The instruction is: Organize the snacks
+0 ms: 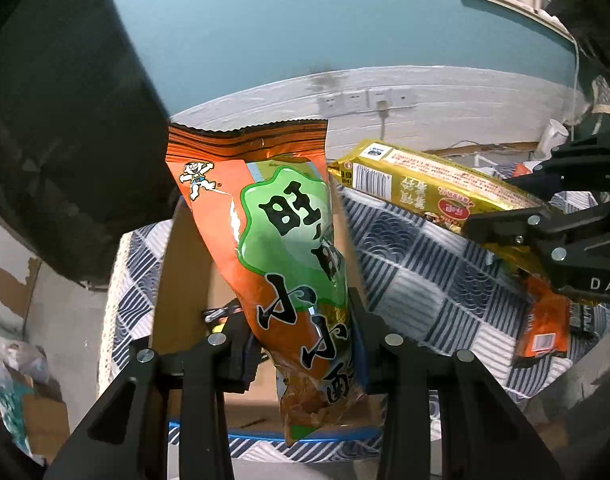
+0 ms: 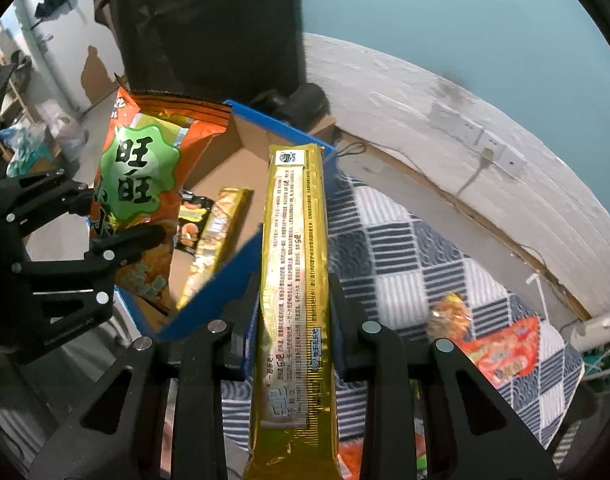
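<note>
My left gripper [image 1: 299,320] is shut on an orange snack bag with a green label [image 1: 273,248] and holds it upright over an open cardboard box [image 1: 185,280]. My right gripper [image 2: 293,300] is shut on a long gold biscuit pack [image 2: 297,280], held beside the box's blue rim [image 2: 225,280]. The gold pack [image 1: 425,184] and right gripper [image 1: 505,232] also show in the left wrist view. The orange bag [image 2: 141,172] and left gripper [image 2: 117,240] also show in the right wrist view. Inside the box lie a gold pack [image 2: 217,236] and a dark packet [image 2: 191,220].
The box stands on a blue-and-white checked cloth [image 2: 405,260]. Loose snack packets lie on the cloth: an orange-red bag [image 2: 505,352], a small yellow packet [image 2: 449,316], an orange packet [image 1: 545,328]. A dark chair back [image 2: 209,20] stands behind the box. A wall with sockets [image 1: 361,100] is beyond.
</note>
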A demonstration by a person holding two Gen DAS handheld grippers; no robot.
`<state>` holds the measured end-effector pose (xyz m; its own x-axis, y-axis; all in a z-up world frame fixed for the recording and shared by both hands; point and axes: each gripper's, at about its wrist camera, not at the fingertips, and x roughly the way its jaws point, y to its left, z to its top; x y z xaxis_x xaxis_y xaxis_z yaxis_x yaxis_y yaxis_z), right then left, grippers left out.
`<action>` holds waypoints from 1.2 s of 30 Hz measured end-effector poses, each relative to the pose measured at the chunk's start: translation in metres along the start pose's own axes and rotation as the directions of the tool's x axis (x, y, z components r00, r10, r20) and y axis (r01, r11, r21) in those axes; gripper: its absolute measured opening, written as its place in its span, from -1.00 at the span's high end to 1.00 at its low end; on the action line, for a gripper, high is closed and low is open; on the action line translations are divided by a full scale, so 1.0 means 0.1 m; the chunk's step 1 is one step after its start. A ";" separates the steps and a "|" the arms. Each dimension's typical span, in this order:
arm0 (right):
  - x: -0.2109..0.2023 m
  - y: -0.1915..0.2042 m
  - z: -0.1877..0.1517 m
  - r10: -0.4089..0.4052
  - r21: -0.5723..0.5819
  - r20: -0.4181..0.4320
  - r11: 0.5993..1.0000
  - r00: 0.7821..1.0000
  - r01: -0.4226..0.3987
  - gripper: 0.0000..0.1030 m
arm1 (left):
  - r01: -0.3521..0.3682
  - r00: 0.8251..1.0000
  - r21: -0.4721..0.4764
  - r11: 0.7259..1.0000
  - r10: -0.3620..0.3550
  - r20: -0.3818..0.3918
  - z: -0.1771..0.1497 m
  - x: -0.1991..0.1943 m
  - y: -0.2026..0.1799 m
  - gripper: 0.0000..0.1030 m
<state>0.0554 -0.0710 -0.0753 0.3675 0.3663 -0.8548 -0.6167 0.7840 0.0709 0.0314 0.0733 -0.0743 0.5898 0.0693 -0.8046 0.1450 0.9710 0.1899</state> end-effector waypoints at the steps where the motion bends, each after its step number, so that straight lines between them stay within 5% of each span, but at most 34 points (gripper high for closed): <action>1: 0.03 0.04 0.02 0.000 -0.006 -0.004 1.000 1.000 0.000 0.48 | -0.011 1.000 -0.006 1.000 0.011 0.000 -0.02 0.01 0.06 0.26; 29: 0.85 0.80 0.47 0.066 -0.055 -0.097 0.996 0.993 -0.072 0.46 | -0.072 0.991 -0.118 0.990 0.058 -0.117 -0.34 0.49 0.78 0.24; 33: 0.80 0.77 0.51 0.062 -0.054 -0.073 0.996 0.995 -0.066 0.38 | -0.083 0.990 -0.123 0.989 0.069 -0.121 -0.35 0.50 0.81 -0.11; 36: 0.76 0.72 0.52 0.056 -0.041 -0.065 0.997 0.996 -0.059 0.26 | -0.108 0.988 -0.110 0.988 0.095 -0.118 -0.34 0.47 0.81 -0.16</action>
<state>0.0743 0.0393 -0.1083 0.2866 0.3763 -0.8811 -0.6653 0.7399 0.0996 0.0437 0.1632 -0.1165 0.5026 0.1875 -0.8439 -0.0077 0.9771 0.2125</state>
